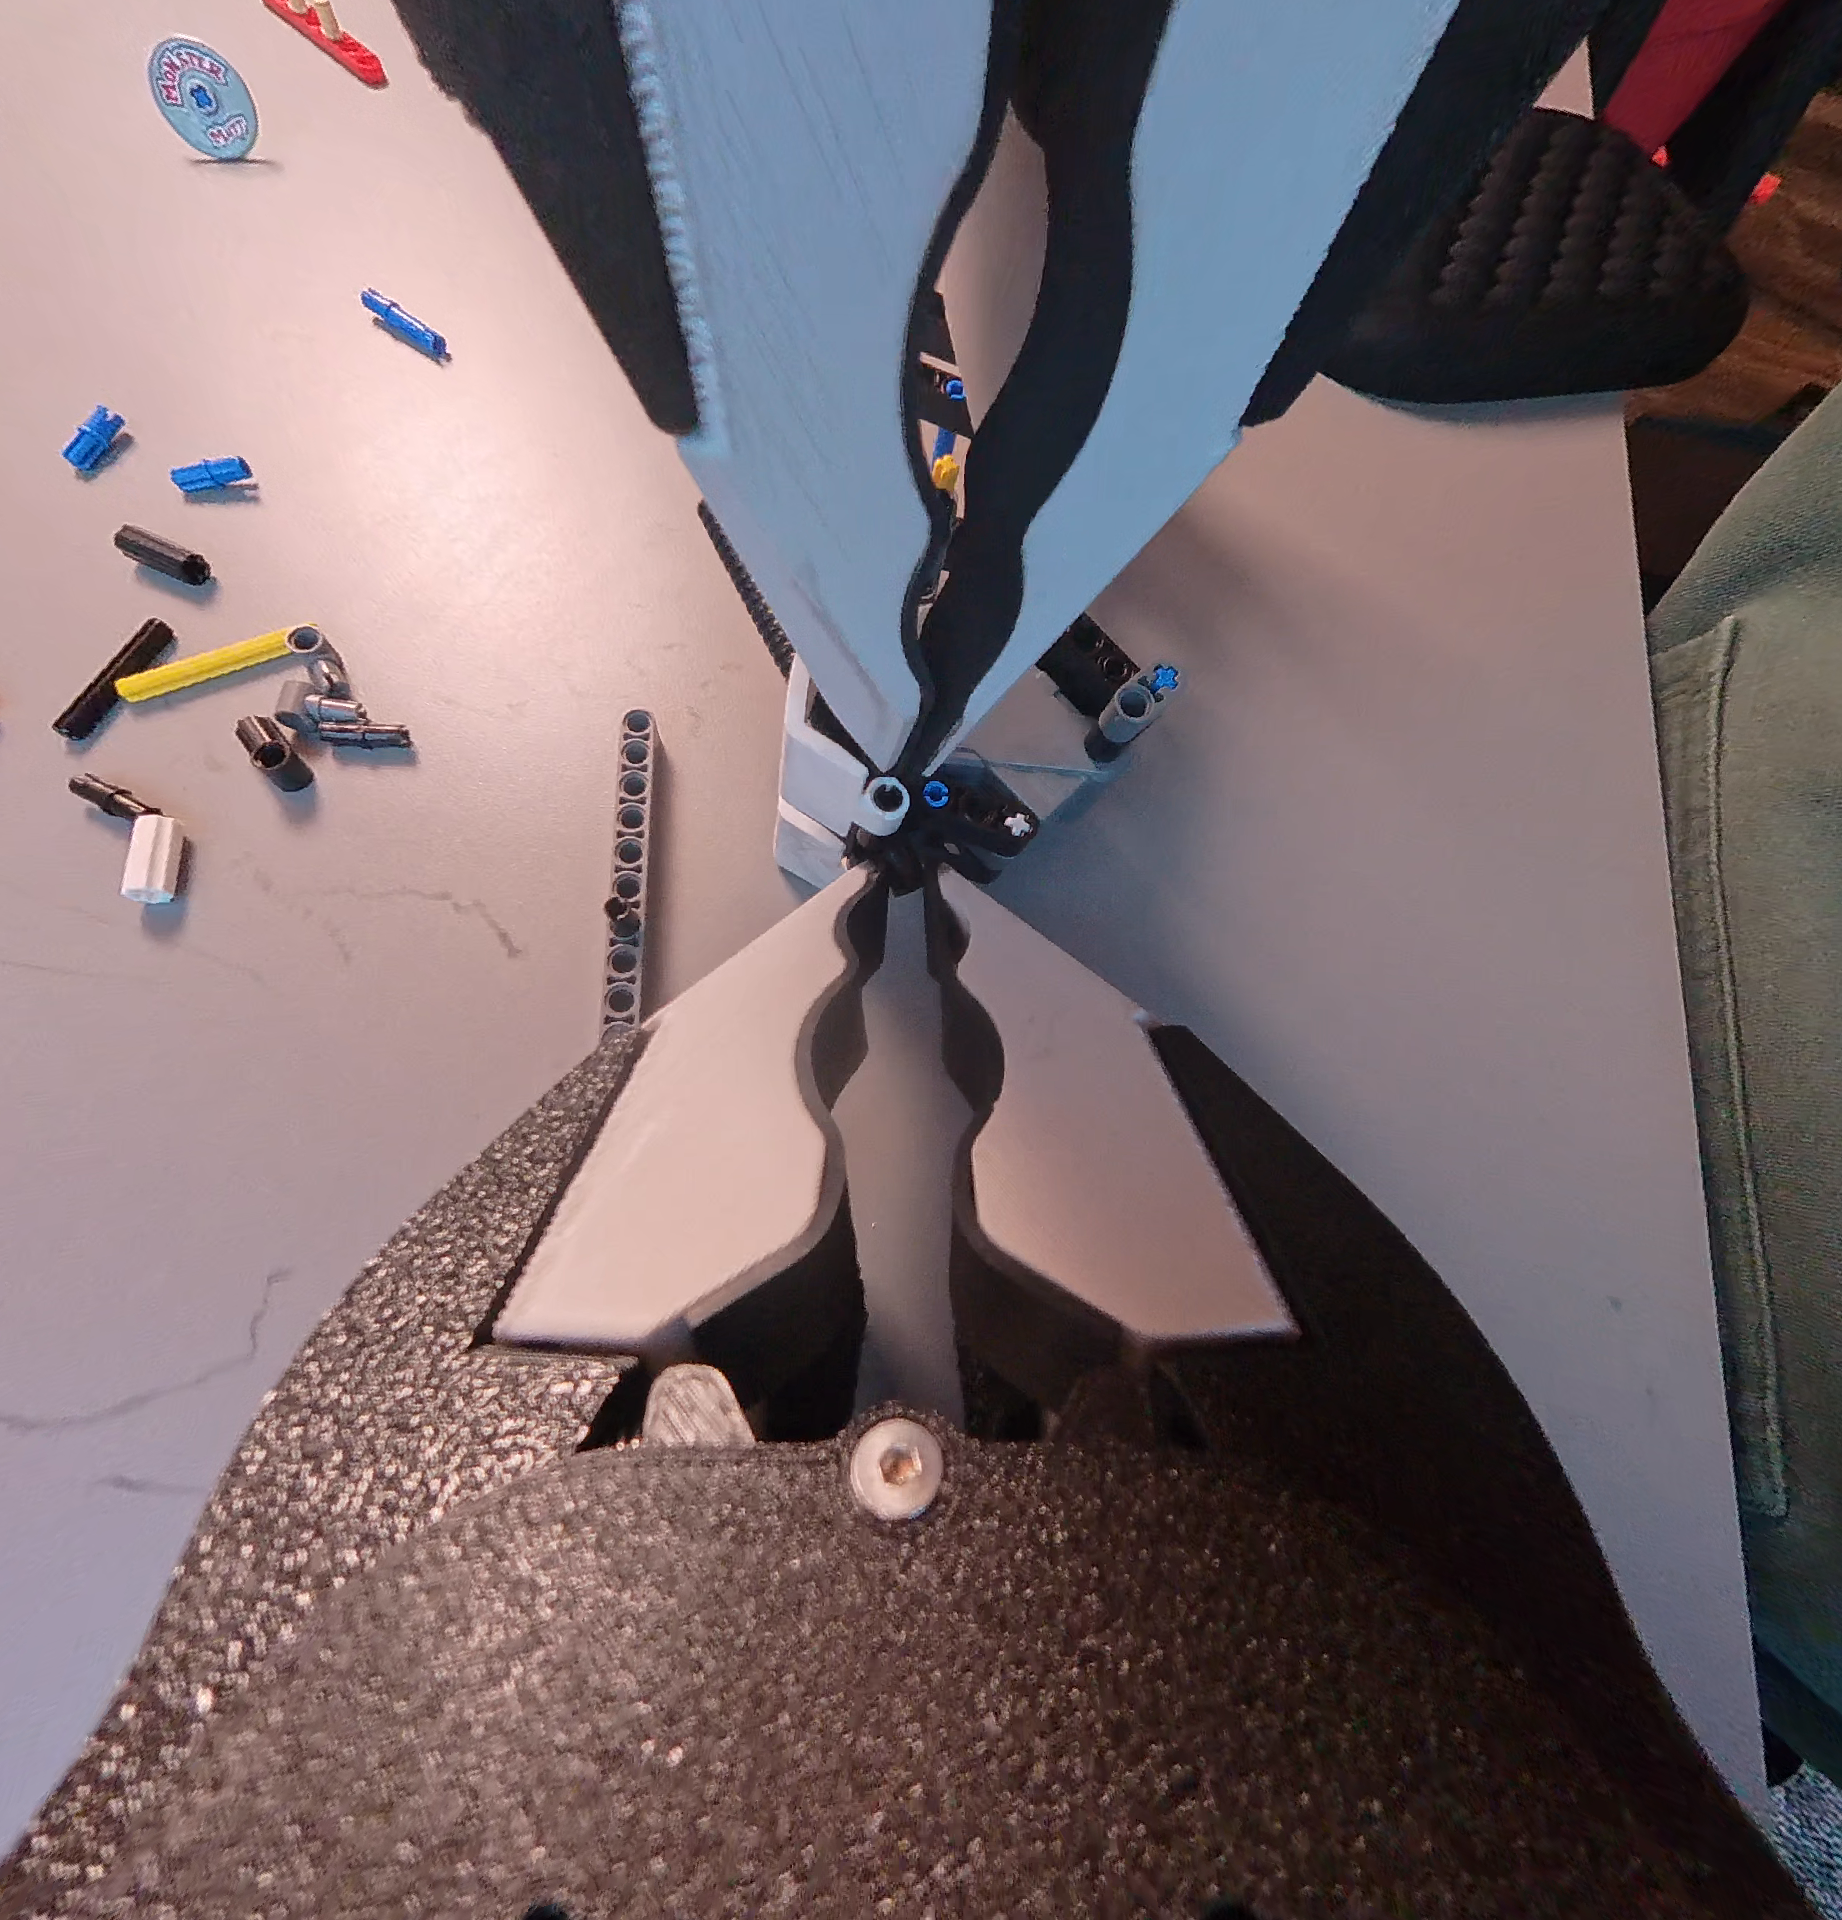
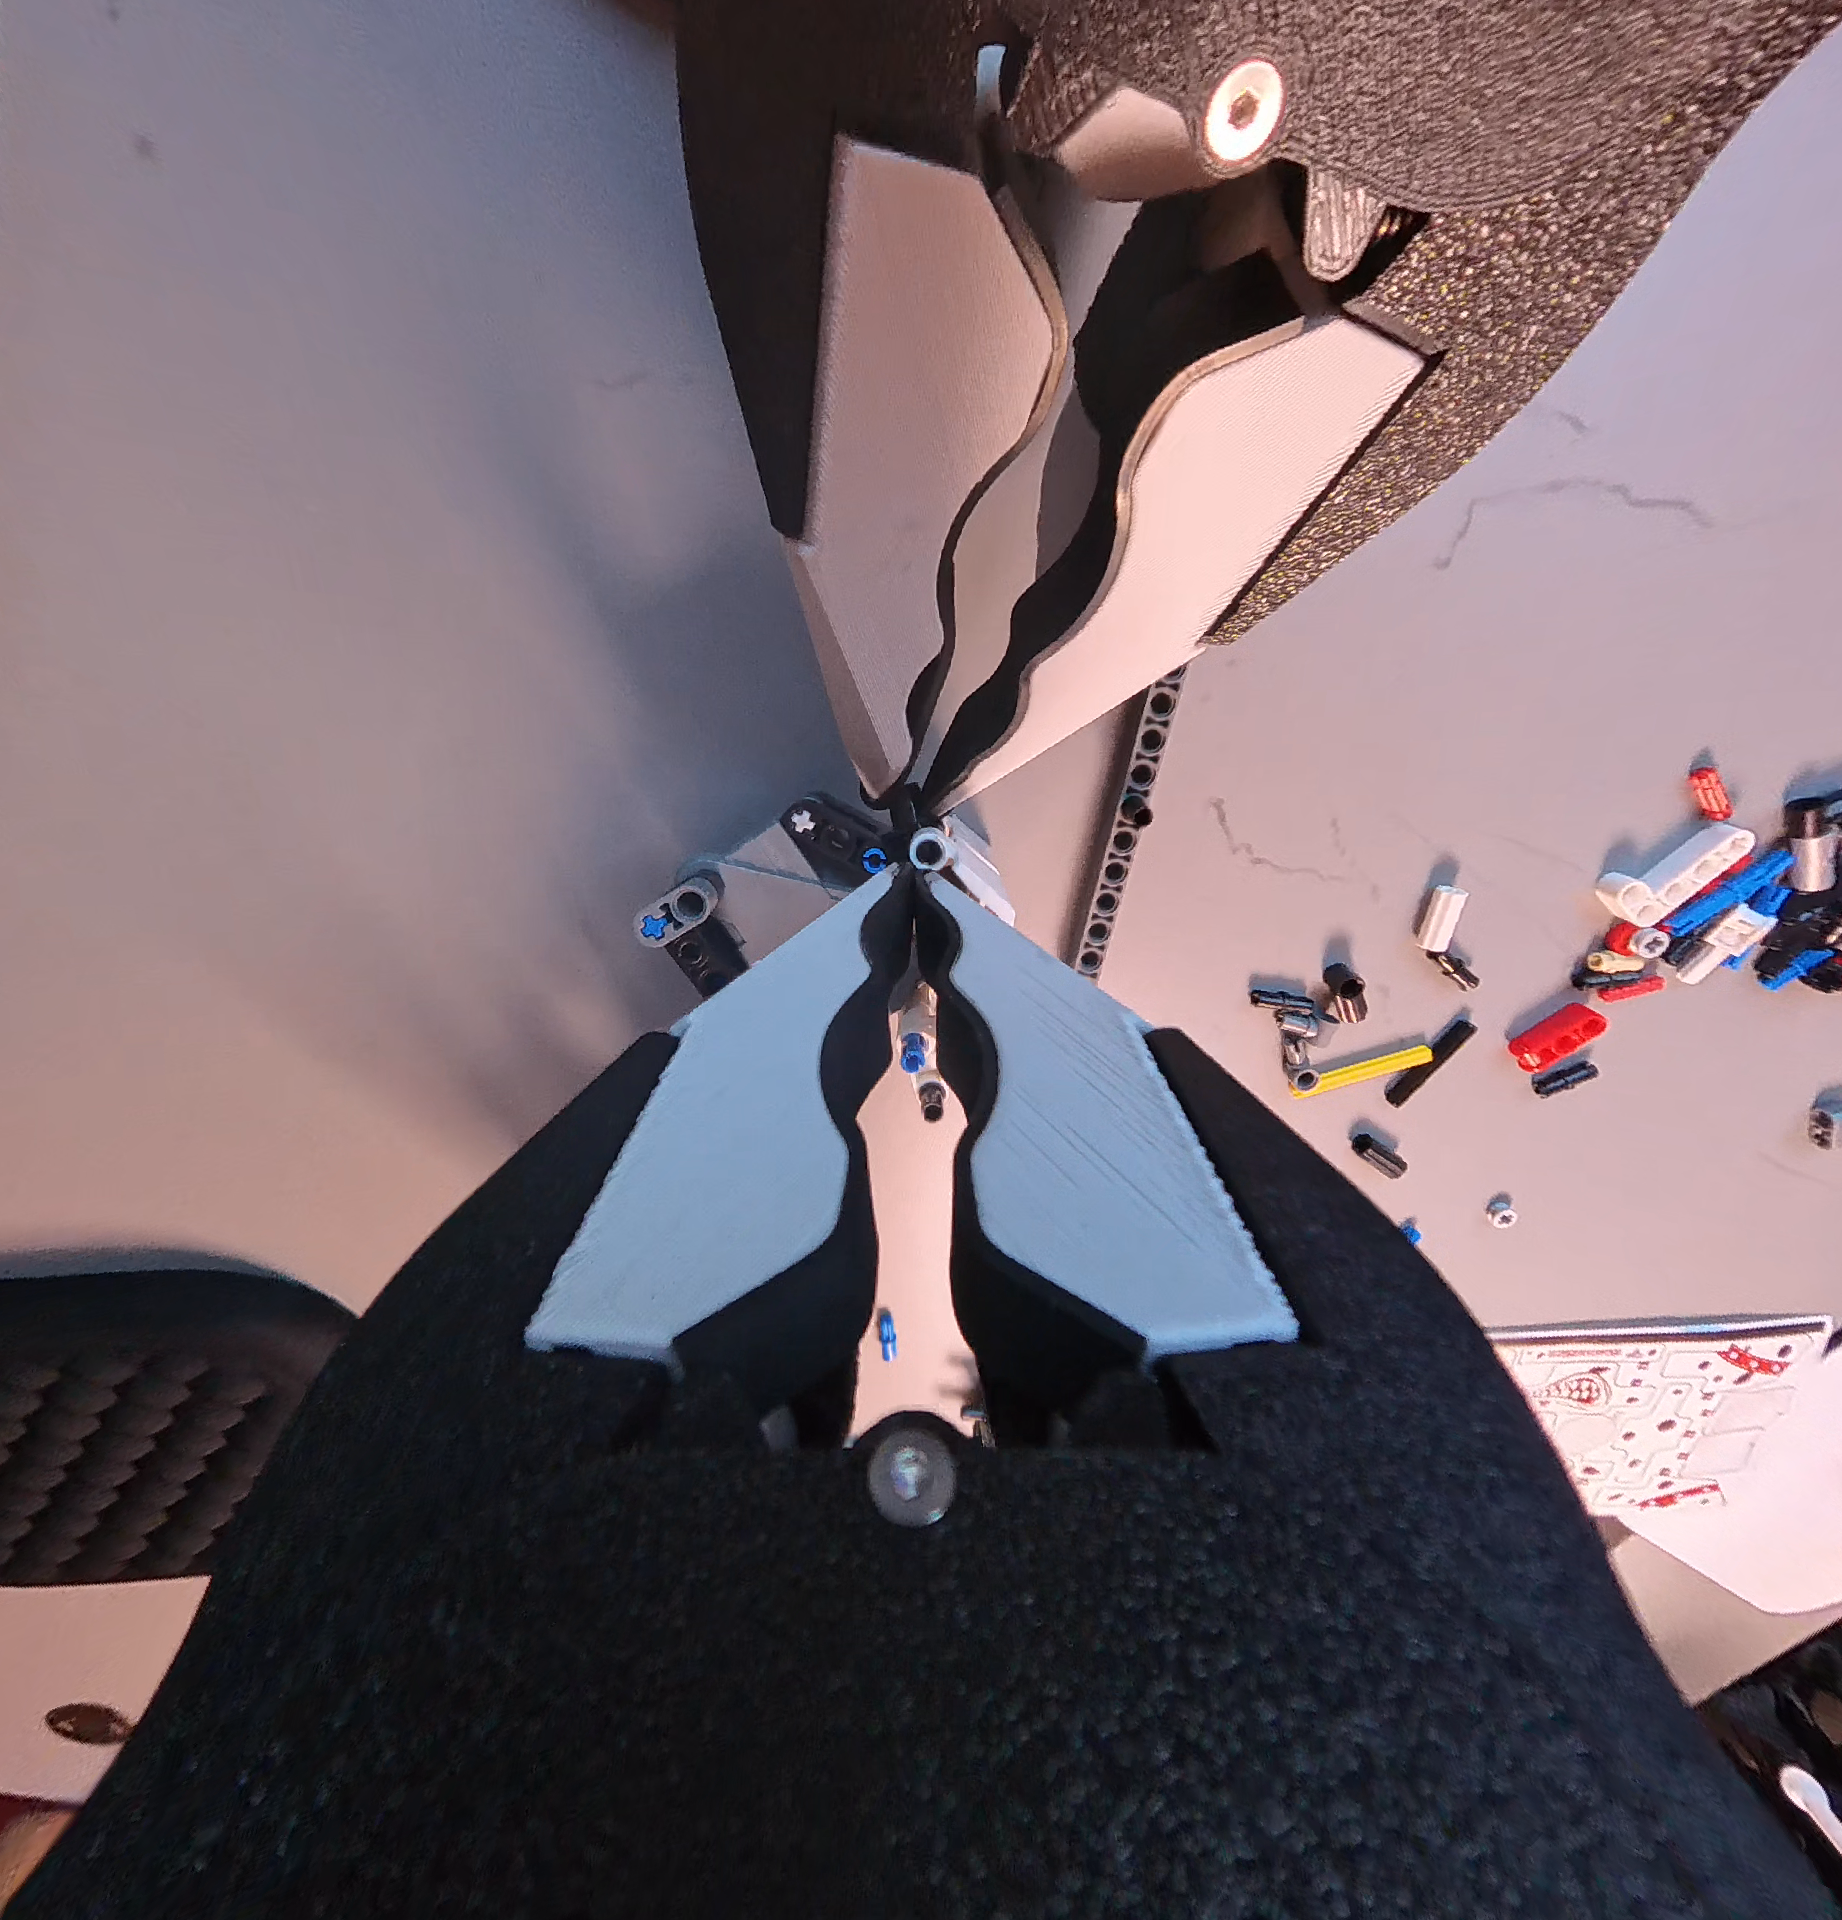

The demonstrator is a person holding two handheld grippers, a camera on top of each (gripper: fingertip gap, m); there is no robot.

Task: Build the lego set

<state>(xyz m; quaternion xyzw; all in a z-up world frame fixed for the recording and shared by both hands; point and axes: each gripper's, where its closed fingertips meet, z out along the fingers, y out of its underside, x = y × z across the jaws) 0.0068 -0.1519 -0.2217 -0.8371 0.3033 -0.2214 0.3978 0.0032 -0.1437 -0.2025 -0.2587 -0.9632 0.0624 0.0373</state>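
Grippers, left from 6 o'clock and right from 12, both pinch shut on the small, hard, light lego build, best held by its black beam.

The two hand-held grippers meet tip to tip over the counter, the left facing the right, with the assembly between them. A long beam lies just left; loose parts lie farther left.

Pale blue round disc bearing red lettering lies on the worktop; printed sticker sheet bears red-and-white graphics
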